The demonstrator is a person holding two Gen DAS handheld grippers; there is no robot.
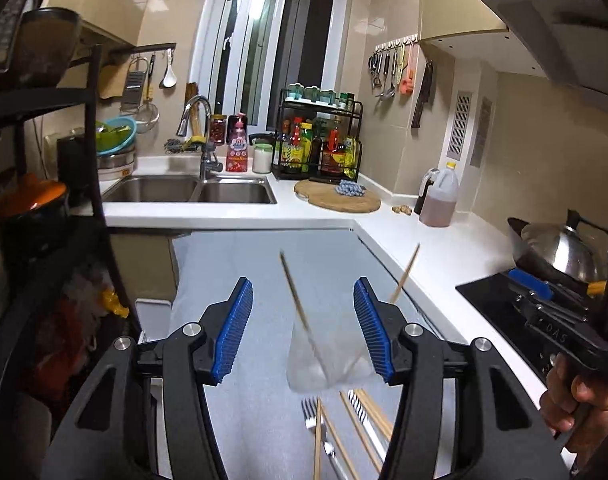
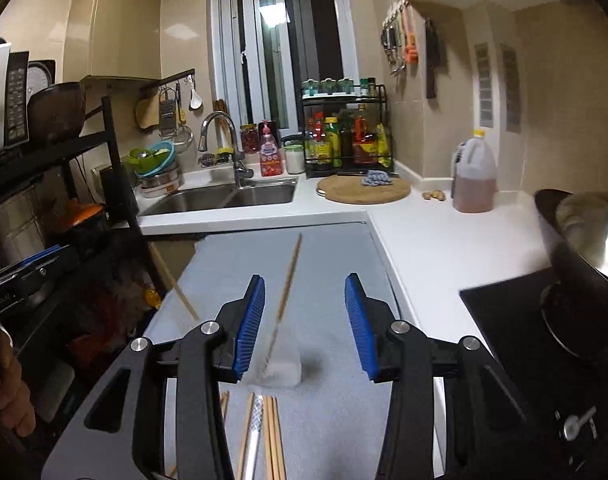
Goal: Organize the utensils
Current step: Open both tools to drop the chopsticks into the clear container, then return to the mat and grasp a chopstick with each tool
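Two chopsticks stand in the clear cup — fork and more chopsticks remain; both grippers open, empty.

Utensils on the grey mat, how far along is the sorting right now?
Early on. Done: two chopsticks stand tilted in the clear cup. In hand: nothing; the left gripper and right gripper hover over the cup with jaws open and empty. Left: several loose chopsticks, a fork and a patterned metal utensil lying on the grey mat in front of the cup.
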